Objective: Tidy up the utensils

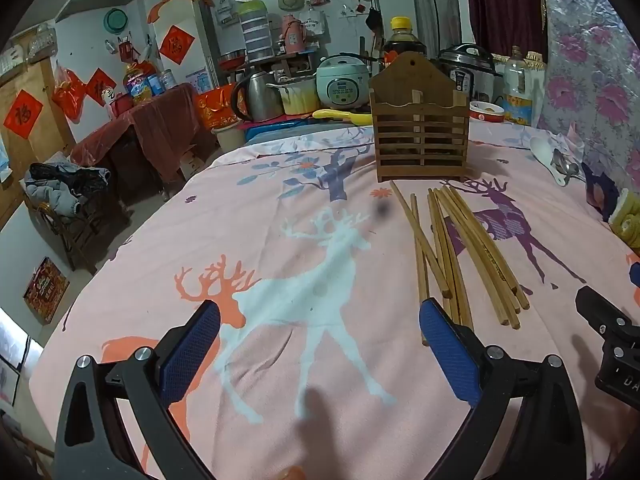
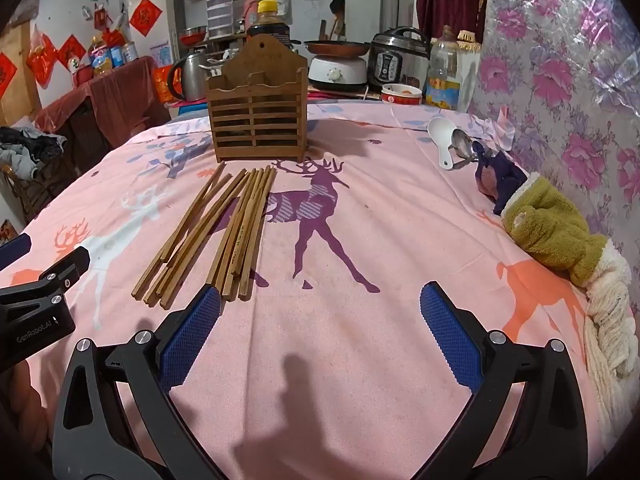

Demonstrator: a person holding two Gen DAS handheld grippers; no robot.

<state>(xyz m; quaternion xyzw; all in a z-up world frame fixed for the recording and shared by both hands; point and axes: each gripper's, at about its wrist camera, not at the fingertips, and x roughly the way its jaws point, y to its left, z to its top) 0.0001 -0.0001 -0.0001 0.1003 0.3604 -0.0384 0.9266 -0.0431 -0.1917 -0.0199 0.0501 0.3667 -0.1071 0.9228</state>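
Left wrist view: left tool spread wide and empty above the bench, chopsticks loose just right of it, ends pointing toward the slatted wooden holder, ready for loading.

Right wrist view: right tool likewise spread, empty; chopsticks beside its left finger; spoons well apart at the far right.
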